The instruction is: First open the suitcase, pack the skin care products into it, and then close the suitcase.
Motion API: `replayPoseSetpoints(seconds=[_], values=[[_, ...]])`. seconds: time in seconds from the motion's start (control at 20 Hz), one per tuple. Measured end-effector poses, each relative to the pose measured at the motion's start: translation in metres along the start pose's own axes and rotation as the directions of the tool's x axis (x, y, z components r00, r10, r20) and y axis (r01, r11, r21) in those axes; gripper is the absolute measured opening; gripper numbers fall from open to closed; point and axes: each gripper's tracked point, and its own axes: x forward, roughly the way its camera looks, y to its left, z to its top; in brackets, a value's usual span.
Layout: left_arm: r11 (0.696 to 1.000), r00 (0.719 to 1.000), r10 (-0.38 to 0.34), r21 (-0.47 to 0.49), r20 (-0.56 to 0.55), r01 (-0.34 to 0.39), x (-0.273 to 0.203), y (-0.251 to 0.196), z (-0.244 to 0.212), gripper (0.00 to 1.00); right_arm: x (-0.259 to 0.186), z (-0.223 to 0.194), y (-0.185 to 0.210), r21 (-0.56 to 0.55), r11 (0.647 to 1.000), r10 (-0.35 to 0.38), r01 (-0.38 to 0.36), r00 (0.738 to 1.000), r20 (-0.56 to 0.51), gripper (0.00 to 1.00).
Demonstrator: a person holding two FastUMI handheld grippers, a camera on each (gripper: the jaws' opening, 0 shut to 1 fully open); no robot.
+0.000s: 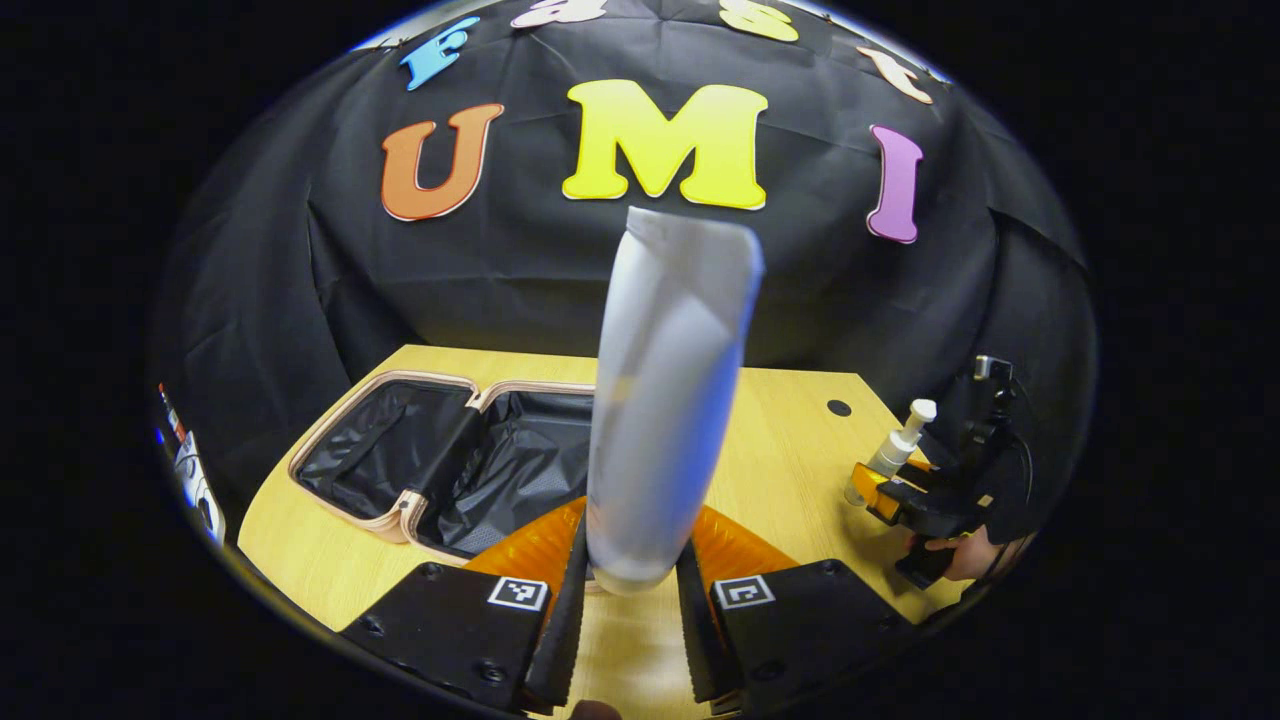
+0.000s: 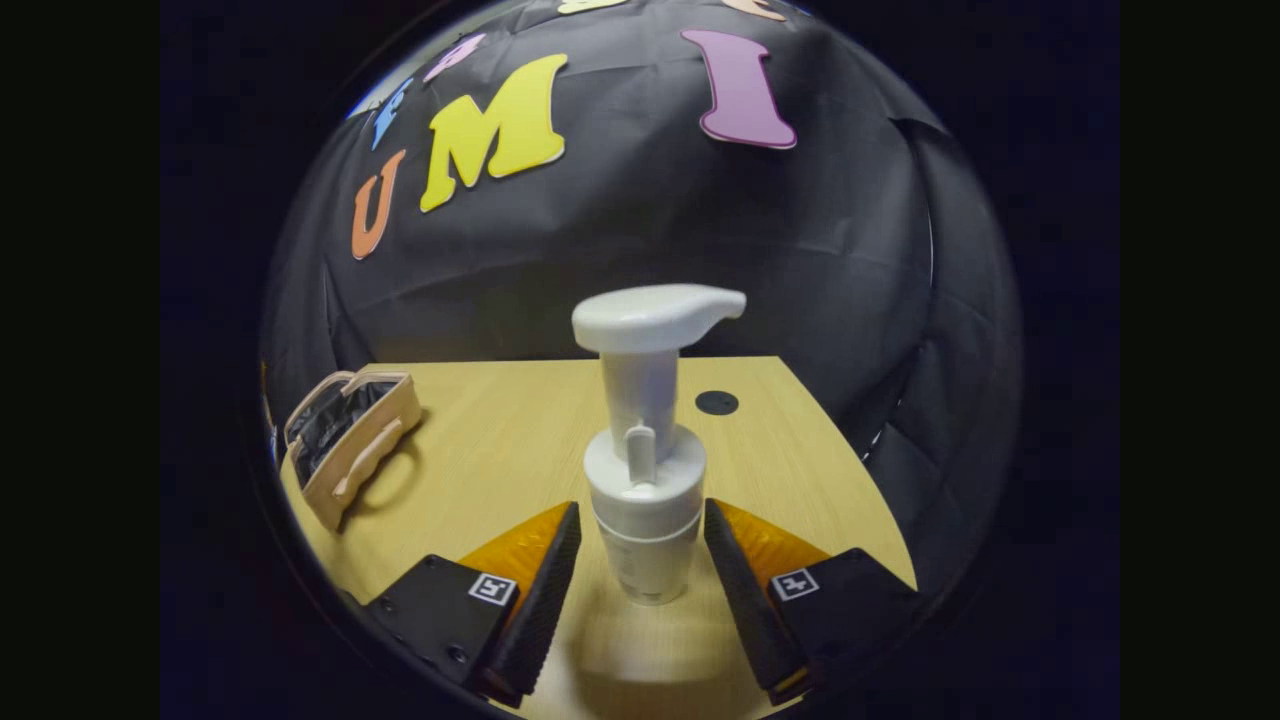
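Suitcase [image 1: 440,460]: open flat on the surface [image 1: 790,440], lined halves exposed. Tube [image 1: 665,400]: upright, clamped between the fingers of the left gripper [image 1: 630,590], just beside the case. Pump bottle [image 2: 645,470]: standing between the parted fingers of the right gripper [image 2: 640,570], not gripped. Advice: carry the tube over the near half, lower it, then release; close squarely on the bottle's body.

Wooden table [image 2: 500,430], black cloth wall [image 2: 640,220]
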Motion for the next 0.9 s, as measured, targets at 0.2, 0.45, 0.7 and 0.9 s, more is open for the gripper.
replayPoseSetpoints(seconds=[0.2, 0.45, 0.7, 0.9], values=[[1.000, 1.000, 0.015, 0.017, -0.006, -0.015, -0.009, 0.024, 0.003, 0.46, 0.010, 0.001, -0.006, -0.007, 0.999, -0.037, 0.037, 0.999, -0.005, 0.54], [0.999, 1.000, 0.021, 0.048, 0.016, -0.022, 0.002, 0.071, 0.020, 0.46, -0.007, 0.014, -0.004, -0.002, 0.998, -0.065, 0.065, 0.998, -0.013, 0.47], [0.997, 0.998, -0.057, 0.044, 0.012, 0.056, 0.039, 0.113, 0.023, 0.46, -0.077, 0.059, 0.034, -0.018, 1.000, 0.017, -0.017, 1.000, 0.008, 0.47], [0.984, 0.980, -0.179, -0.002, -0.087, 0.179, 0.087, 0.131, -0.003, 0.46, -0.135, 0.096, 0.074, -0.023, 0.994, 0.107, -0.107, 0.994, -0.009, 0.46]])
